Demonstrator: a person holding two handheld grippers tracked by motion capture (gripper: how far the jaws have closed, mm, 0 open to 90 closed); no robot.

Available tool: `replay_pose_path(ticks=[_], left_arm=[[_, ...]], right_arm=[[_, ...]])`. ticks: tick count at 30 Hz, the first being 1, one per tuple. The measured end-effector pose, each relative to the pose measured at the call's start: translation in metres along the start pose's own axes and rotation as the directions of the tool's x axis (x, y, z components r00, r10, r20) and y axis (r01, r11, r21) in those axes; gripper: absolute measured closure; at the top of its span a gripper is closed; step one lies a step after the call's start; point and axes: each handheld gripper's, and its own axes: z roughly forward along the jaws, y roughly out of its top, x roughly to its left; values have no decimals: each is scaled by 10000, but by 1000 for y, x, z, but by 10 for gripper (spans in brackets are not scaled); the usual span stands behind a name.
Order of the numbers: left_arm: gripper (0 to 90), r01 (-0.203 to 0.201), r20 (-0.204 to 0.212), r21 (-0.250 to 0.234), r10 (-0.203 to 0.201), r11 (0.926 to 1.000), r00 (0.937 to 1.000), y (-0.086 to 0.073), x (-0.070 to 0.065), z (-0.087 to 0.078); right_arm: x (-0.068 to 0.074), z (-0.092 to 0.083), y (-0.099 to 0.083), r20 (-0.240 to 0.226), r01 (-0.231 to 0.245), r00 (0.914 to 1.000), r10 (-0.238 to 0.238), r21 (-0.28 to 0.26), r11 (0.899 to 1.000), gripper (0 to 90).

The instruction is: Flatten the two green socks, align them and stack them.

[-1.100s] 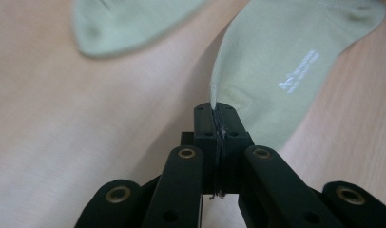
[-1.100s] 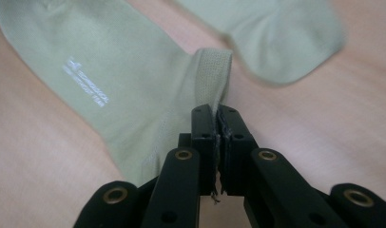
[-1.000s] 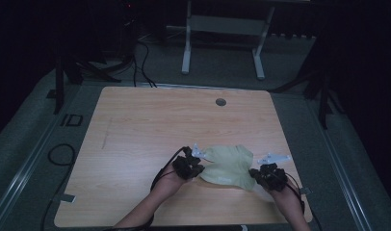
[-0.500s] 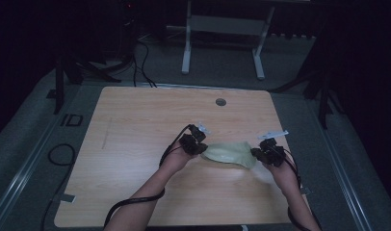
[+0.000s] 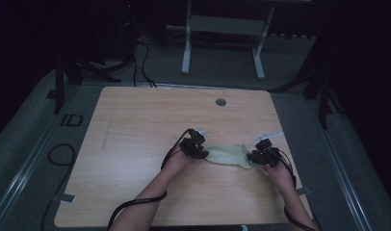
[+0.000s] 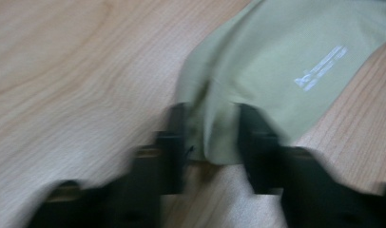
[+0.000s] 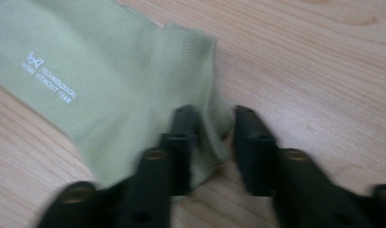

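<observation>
A pale green cloth [image 5: 228, 155] with small white print lies as a narrow folded band on the wooden table [image 5: 136, 125]. My left gripper [image 5: 202, 152] is at its left end and my right gripper [image 5: 254, 157] at its right end. In the left gripper view the jaws [image 6: 210, 137] have just been opening; a fold of the cloth [image 6: 276, 61] lies loose between them. In the right gripper view the jaws [image 7: 212, 137] have also just been opening, with the cloth's corner [image 7: 101, 61] slack between them and a gap beside the right finger.
A round cable hole [image 5: 220, 102] sits near the table's far edge. Bare wood stretches to the left and far side of the cloth. A white stand [image 5: 186, 43] and dark cables [image 5: 58, 154] are on the floor beyond and left of the table.
Both hands moved away from the person, carrying the cloth's near edge over so a wide patch became a narrow band. Both sets of jaws have parted since the earlier frames.
</observation>
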Motion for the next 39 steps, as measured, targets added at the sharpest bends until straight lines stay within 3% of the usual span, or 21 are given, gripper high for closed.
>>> replay_pose_path(ticks=[4, 7, 10, 13, 15, 17, 21, 28, 39], left_arm=[[398, 150, -115, -403, -154, 9991, 9998, -2, 1, -10], [260, 222, 60, -545, -219, 9983, 9997, -5, 1, -17], [233, 157, 129, -771, -147, 9969, 9998, -9, -2, -23], [177, -36, -117, -849, 27, 9964, 9999, -13, -4, -29], [147, -104, -175, -909, 88, 9958, 9998, -17, -6, -32], [131, -98, 23, -978, 101, 9952, 9999, -20, -8, -34], [17, -251, -198, -1012, 233, 9946, 9995, -27, -11, -38], [16, -153, -780, -1317, 50, 9912, 9969, -48, -9, -49], [16, 36, -964, -1267, -160, 9919, 9952, -84, 2, -58]], right_arm=[[3, -5, 4, -193, 286, 9994, -290, -215, 9994, 452], [7, -9, 7, -308, 343, 9989, -358, -496, 9982, 356], [9, -11, 9, -700, 212, 9972, -263, -731, 9971, 251], [14, -12, 9, -963, 481, 9938, -558, -803, 9956, 189], [16, -13, 9, -1149, 382, 9922, -491, -952, 9947, 181], [19, -12, 8, -1139, 506, 9915, -623, -1023, 9935, 143], [24, -15, 3, -1053, 751, 9905, -881, -1223, 9896, 135], [17, -22, -12, -916, 797, 9913, -949, -1575, 9843, 130], [5, -27, -45, -838, 467, 9946, -606, -1593, 9861, 125]])
